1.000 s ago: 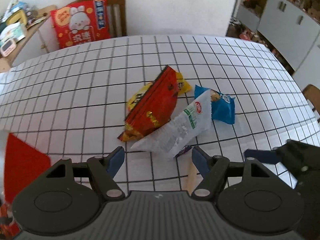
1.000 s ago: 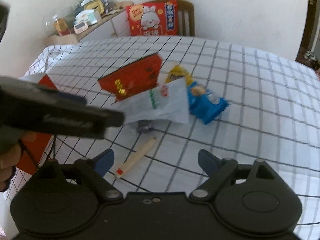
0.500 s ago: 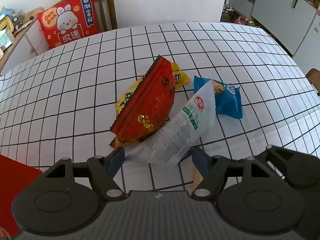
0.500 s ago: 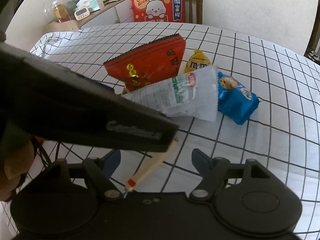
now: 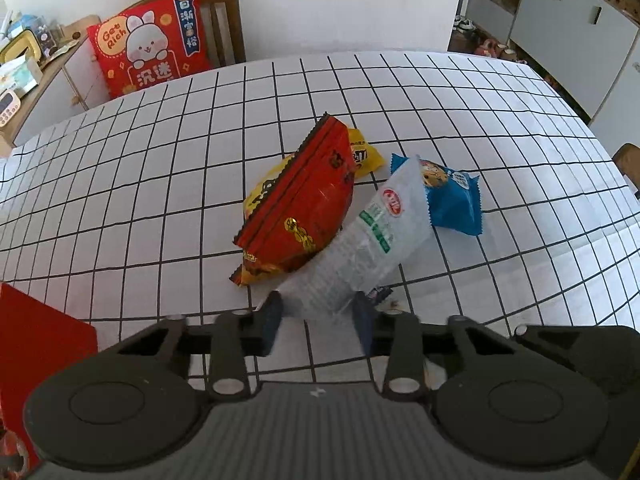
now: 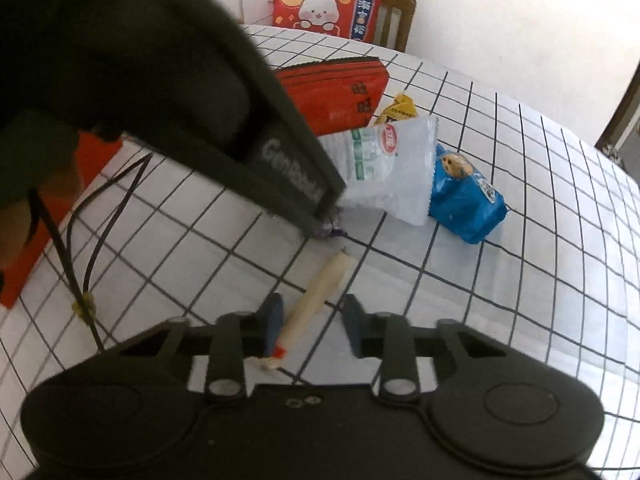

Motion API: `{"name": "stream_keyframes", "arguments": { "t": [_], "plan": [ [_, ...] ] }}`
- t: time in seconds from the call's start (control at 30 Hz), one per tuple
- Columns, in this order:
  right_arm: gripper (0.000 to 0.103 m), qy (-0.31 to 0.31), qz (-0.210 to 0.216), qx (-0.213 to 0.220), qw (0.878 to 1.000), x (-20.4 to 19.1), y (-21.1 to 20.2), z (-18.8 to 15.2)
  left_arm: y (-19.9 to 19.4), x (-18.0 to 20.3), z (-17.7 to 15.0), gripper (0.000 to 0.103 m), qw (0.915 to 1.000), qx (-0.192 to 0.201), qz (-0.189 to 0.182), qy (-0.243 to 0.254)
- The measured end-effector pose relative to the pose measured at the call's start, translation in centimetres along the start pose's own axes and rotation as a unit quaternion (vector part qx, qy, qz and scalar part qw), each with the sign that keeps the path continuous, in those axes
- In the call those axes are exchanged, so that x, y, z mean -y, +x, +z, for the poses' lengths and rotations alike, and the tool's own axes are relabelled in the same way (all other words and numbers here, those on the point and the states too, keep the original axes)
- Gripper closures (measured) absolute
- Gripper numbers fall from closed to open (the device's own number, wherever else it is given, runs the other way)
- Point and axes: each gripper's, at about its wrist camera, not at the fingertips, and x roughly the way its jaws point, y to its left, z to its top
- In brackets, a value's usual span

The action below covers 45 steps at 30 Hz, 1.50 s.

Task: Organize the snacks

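Mid-surface snack pile: red bag point(image 5: 304, 208), then clear packet point(image 5: 360, 248), its near end between the just-narrowed left tool point(image 5: 316, 316) pads; right tool point(image 6: 310, 320), also narrowing, straddles a cream stick point(image 6: 316, 300); gridded surface point(image 5: 500, 120) beyond lies bare

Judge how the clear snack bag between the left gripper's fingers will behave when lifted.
The clear bag looks thin and crinkly, so it will probably sag. It seems light. It lies against the red bag, which may shift. The left gripper has just been closing around its end.
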Motion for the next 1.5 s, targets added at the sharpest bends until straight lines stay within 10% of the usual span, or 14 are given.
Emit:
{"name": "stream_keyframes", "arguments": {
  "t": [0.17, 0.6, 0.7, 0.87, 1.5],
  "plan": [
    [0.094, 0.017, -0.001, 0.002, 1.0, 0.9, -0.9, -1.3, -0.9, 0.2, -0.5, 0.095, 0.9999, 0.012, 0.011, 0.0],
    [0.094, 0.114, 0.049, 0.02, 0.992, 5.5, -5.4, -3.7, -3.1, -0.1, -1.3, 0.096, 0.9997, 0.02, -0.015, 0.0],
    [0.094, 0.127, 0.06, 0.026, 0.99, 5.9, -6.1, -4.1, -3.0, -0.1, -1.0, 0.087, 0.9995, 0.019, -0.026, -0.002],
    [0.094, 0.142, 0.077, 0.036, 0.986, 6.2, -6.8, -4.4, -2.7, -0.1, -0.8, 0.042, 0.9994, 0.025, -0.025, 0.005],
    [0.094, 0.169, 0.091, 0.018, 0.981, 6.8, -5.6, -4.8, 2.1, 2.0, -0.2, 0.04, 0.9933, 0.008, 0.027, 0.112]
  ]
}}
